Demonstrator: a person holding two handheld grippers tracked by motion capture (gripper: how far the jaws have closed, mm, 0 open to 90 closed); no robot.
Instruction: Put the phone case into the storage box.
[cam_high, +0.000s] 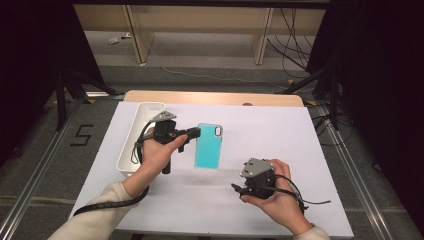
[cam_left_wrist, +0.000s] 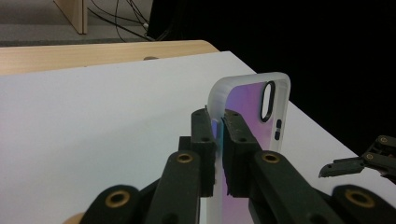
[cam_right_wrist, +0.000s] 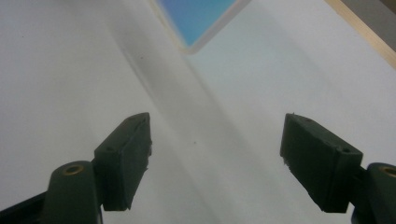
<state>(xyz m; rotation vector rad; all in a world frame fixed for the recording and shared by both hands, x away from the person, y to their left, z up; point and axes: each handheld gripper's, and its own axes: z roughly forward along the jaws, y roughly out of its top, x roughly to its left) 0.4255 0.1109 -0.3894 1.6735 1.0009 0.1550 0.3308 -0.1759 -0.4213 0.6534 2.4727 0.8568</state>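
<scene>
While the left tongs (cam_high: 192, 134) clamp on the long left edge of the phone case (cam_high: 209, 146), the case hangs above the white bench (cam_high: 310, 150) near its middle, its turquoise back facing up in the high view; its shadow falls on the sheet just near of it, so it is lifted rather than lying flat. Seen from the left gripper view, the two black jaws of the left tongs (cam_left_wrist: 218, 126) are nearly together with the frosted rim of the phone case (cam_left_wrist: 252, 121) pinched between them; the case stands on edge there, its surface showing pink and violet, with the oval camera cut-out (cam_left_wrist: 268, 101) toward its far end. Left of the left hand (cam_high: 159, 155) a white tray (cam_high: 134, 135) lies lengthwise on the bench, running from near to far; the hand overlaps its right wall in the high view, and whether they touch cannot be told. Near and to the right, the right tongs (cam_high: 236, 188) rest in the right hand (cam_high: 275, 196), well apart from the case and pointing left; in the right gripper view the right tongs (cam_right_wrist: 215, 156) have their jaws spread wide with nothing between them, only bare bench beneath, and a corner of the phone case (cam_right_wrist: 196, 18) shows blue at the far edge.
</scene>
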